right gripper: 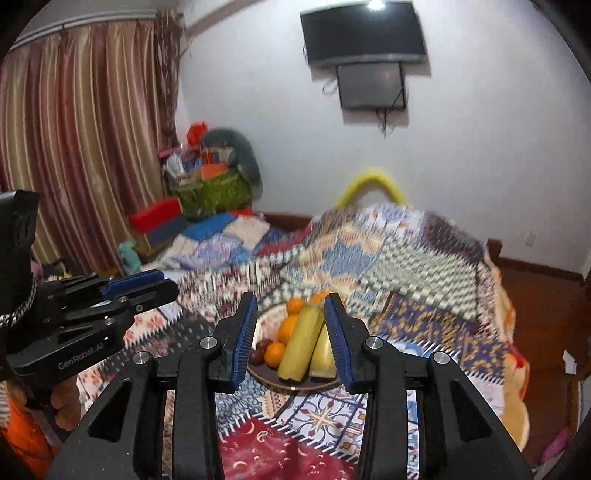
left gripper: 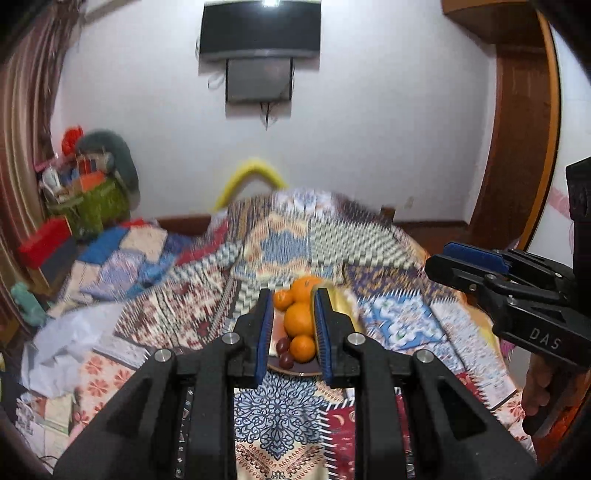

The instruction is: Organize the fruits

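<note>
A dark round plate (left gripper: 295, 371) (right gripper: 295, 386) lies on the patterned bedspread. It holds several oranges (left gripper: 298, 319) (right gripper: 286, 330), two small dark red fruits (left gripper: 283, 345) (right gripper: 260, 349) and two yellow bananas (right gripper: 301, 343) leaning side by side. My left gripper (left gripper: 293, 295) (right gripper: 159, 282) hovers above and short of the plate, shut with only a narrow gap and nothing in it. My right gripper (right gripper: 290, 299) (left gripper: 448, 256) hangs beside it at the same height, its jaws wider apart and open. The bananas show beyond its fingers, resting on the plate.
The bedspread (left gripper: 280, 236) covers the whole bed. Folded cloths, a red box (left gripper: 44, 240) and a green basket (left gripper: 92, 206) of clutter crowd the far left. Two dark screens (left gripper: 260, 33) hang on the white wall. A wooden door frame (left gripper: 517, 147) stands at right.
</note>
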Motion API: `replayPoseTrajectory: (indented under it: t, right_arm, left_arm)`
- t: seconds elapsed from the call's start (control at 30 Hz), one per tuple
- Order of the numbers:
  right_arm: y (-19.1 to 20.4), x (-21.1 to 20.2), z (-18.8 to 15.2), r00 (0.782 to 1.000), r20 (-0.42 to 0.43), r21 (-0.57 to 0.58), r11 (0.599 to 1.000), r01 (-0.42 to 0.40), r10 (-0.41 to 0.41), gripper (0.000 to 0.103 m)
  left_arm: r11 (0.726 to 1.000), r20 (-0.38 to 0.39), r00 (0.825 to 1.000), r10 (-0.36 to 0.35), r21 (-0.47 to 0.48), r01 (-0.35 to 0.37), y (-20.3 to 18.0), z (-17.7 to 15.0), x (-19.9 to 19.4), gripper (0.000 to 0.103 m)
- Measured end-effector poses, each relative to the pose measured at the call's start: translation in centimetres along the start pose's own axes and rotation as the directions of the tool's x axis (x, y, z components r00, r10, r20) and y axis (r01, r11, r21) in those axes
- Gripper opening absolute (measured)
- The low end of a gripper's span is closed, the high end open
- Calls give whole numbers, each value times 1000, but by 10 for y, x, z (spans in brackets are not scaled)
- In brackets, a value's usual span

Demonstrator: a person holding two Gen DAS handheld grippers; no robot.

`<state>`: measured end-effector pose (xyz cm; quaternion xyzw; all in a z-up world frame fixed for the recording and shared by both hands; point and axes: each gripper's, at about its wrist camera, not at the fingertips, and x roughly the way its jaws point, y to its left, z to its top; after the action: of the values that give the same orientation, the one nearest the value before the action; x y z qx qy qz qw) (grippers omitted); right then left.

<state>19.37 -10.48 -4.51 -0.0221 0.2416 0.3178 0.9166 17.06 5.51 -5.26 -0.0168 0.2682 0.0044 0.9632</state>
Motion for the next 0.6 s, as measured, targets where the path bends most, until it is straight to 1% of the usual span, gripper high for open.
replayPoseTrajectory:
  t: [0.1, 0.17, 0.27, 0.33, 0.4, 0.47, 0.53, 0.6]
  right_arm:
    - [8, -30, 6, 997, 74, -2, 1000, 14, -14, 35]
    - [11, -48, 9, 993, 118, 1, 1000, 18, -18, 35]
    - [15, -74, 12, 983, 180, 10, 999, 30, -31, 38]
    - [18, -90, 13, 974, 222, 14, 999, 45, -47, 44]
    - [22, -103, 13, 965, 256, 14, 998, 54, -56, 45]
    - [25, -111, 13, 959, 277, 16, 998, 60, -62, 50]
    - [28, -118, 11, 950, 303, 20, 997, 73, -76, 61]
    - [32, -121, 10, 944, 318, 21, 996, 86, -88, 66]
  left_arm:
    - [1000, 76, 997, -1, 2, 1, -9, 8, -31, 21]
    - [1000, 122, 993, -3, 5, 2, -15, 12, -52, 23]
    - [1000, 183, 983, -2, 17, -1, -24, 17, -78, 26]
    - [1000, 220, 975, -1, 27, -5, -29, 18, -94, 31]
    - [1000, 247, 969, 3, 30, -11, -32, 18, -105, 35]
    - [999, 270, 963, 7, 32, -16, -37, 17, -117, 39]
    - [999, 291, 956, 18, 29, -28, -39, 16, -127, 44]
    - [999, 307, 951, 20, 25, -29, -39, 14, -135, 49]
